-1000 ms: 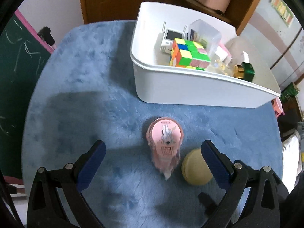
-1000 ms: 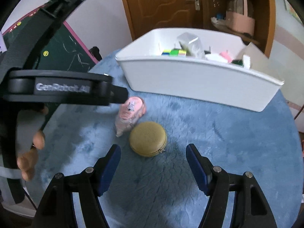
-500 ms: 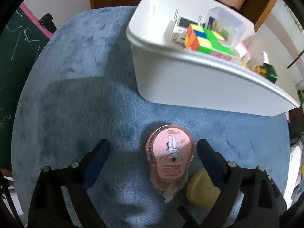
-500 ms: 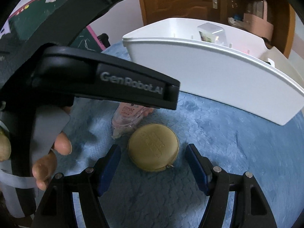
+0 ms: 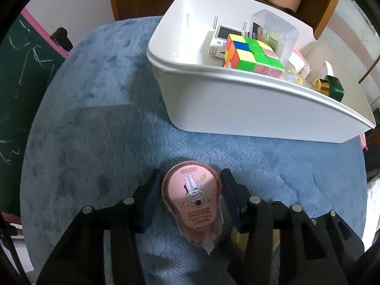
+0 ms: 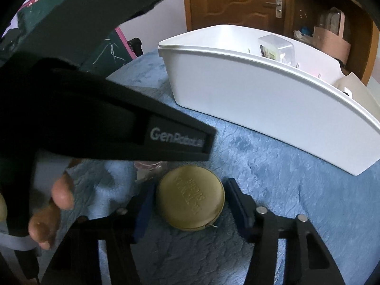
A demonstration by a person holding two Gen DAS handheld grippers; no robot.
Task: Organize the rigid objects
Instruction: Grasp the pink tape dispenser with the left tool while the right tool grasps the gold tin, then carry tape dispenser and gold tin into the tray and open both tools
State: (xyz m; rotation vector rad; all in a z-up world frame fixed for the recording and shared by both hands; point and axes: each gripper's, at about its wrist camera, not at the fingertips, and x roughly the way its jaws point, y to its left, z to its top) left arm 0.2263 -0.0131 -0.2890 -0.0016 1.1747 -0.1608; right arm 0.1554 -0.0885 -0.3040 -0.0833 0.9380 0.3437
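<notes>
Glossy plastic bin [image 5: 237, 109]; plush blue cloth [image 5: 99, 109].

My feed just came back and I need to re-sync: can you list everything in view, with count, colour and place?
Correction tape dispenser: 1, pink, on the blue cloth, between the left gripper's fingers.
Round zip case: 1, tan, on the cloth right beside the dispenser, between the right gripper's fingers.
Bin: 1, white, far side of the cloth.
Puzzle cube: 1, multicoloured, in the bin.
Small device with screen: 1, white, in the bin behind the cube.
Clear box: 1, transparent, in the bin.
Green and gold item: 1, bin's right end; identity unclear.
Cloth: 1, blue, covers the table.
Left gripper: black, blue pads, closed to the dispenser's sides.
Right gripper: black, blue pads, narrow gaps beside the case.
</notes>
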